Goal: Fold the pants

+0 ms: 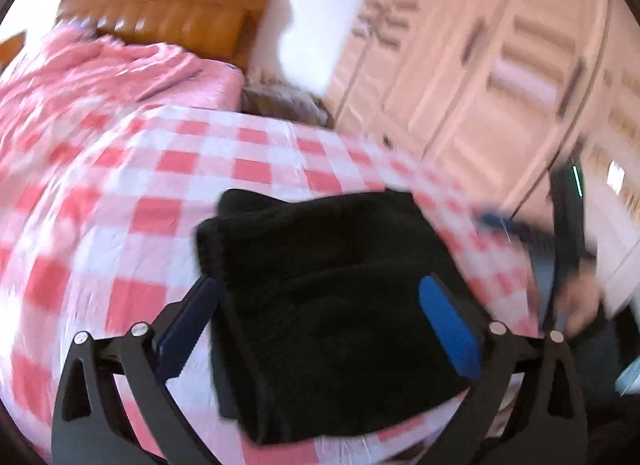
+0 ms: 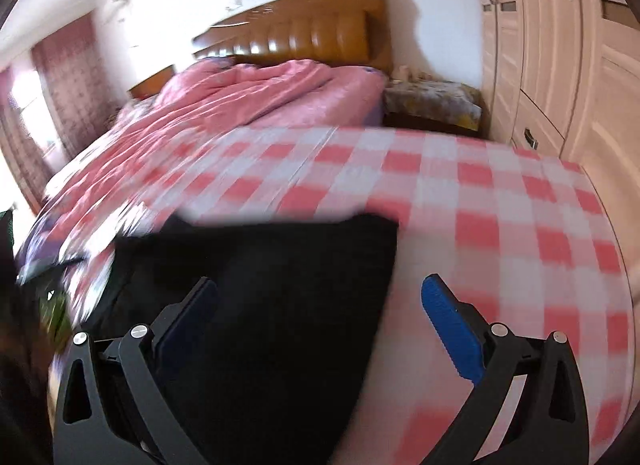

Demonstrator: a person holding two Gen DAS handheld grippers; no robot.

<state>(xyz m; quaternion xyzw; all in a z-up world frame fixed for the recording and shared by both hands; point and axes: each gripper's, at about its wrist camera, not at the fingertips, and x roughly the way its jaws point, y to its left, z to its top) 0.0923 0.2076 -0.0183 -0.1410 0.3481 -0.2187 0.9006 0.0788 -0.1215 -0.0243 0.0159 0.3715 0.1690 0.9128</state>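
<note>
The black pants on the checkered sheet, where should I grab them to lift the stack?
Probably grip the folded black pants at the near edge, coming in low from the front: the layers stack there, and the open left hand-held gripper already straddles it.

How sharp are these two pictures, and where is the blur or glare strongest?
Left wrist view: motion blur smears the pale wooden wardrobe and the red-and-white checked sheet; the folded black pants show little texture. Right wrist view: similar smear, strongest at the left edge; glare on the brown padded headboard. Both bend straight lines.
</note>
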